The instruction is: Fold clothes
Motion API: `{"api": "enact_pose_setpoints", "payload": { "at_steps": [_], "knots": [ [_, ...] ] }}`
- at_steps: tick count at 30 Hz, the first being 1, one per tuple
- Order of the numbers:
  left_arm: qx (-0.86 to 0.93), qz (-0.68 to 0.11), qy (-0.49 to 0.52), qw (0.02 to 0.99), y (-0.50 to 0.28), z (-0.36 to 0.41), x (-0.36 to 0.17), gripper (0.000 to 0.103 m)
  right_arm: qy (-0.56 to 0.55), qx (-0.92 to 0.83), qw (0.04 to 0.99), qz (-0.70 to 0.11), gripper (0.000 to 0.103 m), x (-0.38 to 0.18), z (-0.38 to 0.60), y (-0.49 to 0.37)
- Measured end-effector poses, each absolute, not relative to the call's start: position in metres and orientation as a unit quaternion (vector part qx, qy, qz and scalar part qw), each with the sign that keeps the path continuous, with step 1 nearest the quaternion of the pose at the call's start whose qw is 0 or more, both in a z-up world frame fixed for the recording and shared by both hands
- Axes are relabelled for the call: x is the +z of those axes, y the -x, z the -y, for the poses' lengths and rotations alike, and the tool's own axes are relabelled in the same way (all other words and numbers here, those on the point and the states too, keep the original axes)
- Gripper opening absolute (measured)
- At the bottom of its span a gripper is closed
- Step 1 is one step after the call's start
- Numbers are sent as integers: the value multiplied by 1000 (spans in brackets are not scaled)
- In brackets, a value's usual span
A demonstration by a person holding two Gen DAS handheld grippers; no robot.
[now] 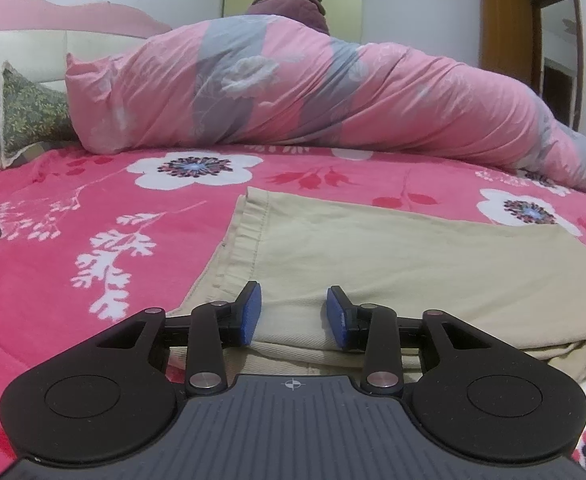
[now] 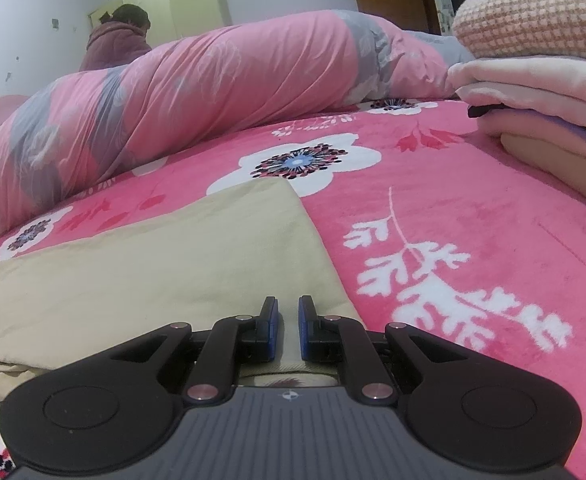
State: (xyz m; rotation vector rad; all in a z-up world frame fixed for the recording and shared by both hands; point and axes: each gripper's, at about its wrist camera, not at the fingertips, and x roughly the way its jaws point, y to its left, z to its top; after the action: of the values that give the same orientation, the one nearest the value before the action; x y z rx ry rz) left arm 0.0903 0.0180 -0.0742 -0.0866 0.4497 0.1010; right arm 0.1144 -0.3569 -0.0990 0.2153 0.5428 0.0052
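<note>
We held the beige cloth [image 1: 393, 256] on the bed [image 1: 73, 200]. Left hand-held gripper [image 1: 293, 312] stood partly open — pads clear of the fabric. Right hand-held gripper [image 2: 288, 326] was nearly shut — pinching its edge.

Your folded trousers [image 1: 393, 264] lie on the bed [image 1: 93, 208] right before both claws. At twelve o'clock behind them, the rolled quilt [image 1: 293, 88] stretches across the bed, with a person [image 1: 293, 0] beyond it. A pillow [image 1: 29, 116] sits at ten o'clock; stacked clothes [image 2: 541, 80] at two o'clock.

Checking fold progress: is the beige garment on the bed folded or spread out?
Folded. The beige garment lies as a flat rectangle on the pink floral blanket, with doubled layers showing at its near edge.
</note>
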Motion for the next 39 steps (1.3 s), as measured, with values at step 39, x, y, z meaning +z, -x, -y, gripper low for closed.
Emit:
{"api": "enact_pose_setpoints", "payload": {
  "at_steps": [39],
  "knots": [
    [17,-341,-8,940,-129,41,-56,79,-88,-1,962,-258,10,-100,354,-113]
  ]
}}
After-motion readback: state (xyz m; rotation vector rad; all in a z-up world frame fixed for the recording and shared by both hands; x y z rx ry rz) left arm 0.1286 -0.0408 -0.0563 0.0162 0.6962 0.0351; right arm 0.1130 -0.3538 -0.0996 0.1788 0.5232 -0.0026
